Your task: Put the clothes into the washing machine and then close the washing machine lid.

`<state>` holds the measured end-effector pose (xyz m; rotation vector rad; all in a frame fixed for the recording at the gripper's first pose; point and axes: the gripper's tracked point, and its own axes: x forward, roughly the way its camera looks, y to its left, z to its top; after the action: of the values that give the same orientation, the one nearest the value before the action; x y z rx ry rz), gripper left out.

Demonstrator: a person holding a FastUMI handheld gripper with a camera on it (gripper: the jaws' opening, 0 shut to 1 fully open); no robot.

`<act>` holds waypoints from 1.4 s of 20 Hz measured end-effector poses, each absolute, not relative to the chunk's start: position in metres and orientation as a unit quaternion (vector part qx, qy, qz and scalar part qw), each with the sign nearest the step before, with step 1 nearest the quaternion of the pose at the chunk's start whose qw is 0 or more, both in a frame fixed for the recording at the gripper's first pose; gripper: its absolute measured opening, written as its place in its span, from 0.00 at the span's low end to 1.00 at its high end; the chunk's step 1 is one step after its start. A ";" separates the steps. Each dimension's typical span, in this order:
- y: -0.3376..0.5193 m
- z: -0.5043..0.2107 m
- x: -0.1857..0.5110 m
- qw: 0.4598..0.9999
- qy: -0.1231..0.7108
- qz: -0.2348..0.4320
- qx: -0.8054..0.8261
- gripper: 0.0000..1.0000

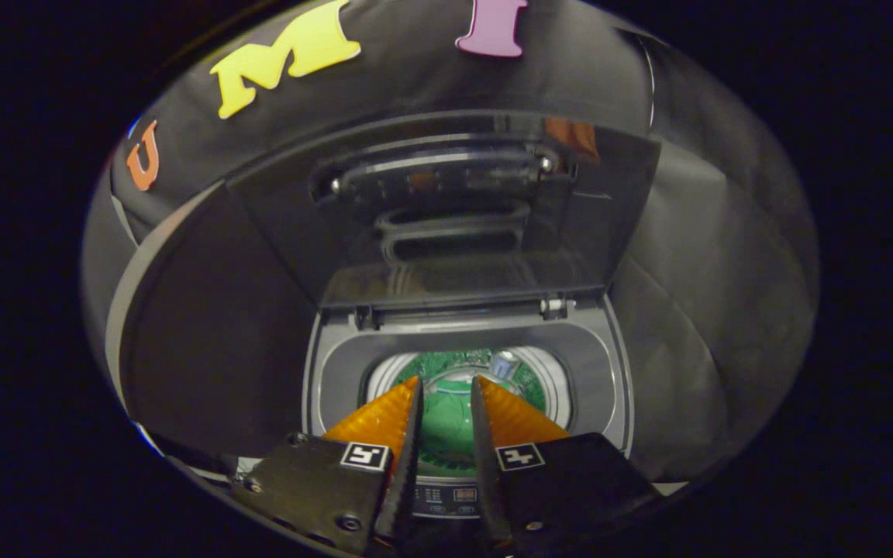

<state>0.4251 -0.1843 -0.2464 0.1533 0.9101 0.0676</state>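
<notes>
A top-loading washing machine [338, 364] with a grey top stands below me, its dark see-through lid [446, 209] raised upright at the back. Green clothes [448, 430] lie inside the round drum, with a patterned green piece and a pale bit toward the drum's far side. My gripper [446, 381] hangs over the front of the drum opening, pointing toward the lid. Its fingers stand a narrow gap apart and nothing is between them; the green cloth shows through the gap, lower down in the drum.
The machine's control panel [446, 496] runs along its front edge, just under my fingers. Black cloth walls [694, 256] close in on the machine from the left, right and back.
</notes>
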 end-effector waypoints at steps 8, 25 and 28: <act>-0.171 -0.146 0.484 0.944 0.324 0.054 0.017 0.70; -0.149 -0.145 0.616 0.959 0.273 0.075 0.008 0.91; -0.155 -0.150 0.608 0.960 0.264 0.078 0.040 0.92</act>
<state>0.6079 -0.1549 -0.1504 0.0810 0.5361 0.1579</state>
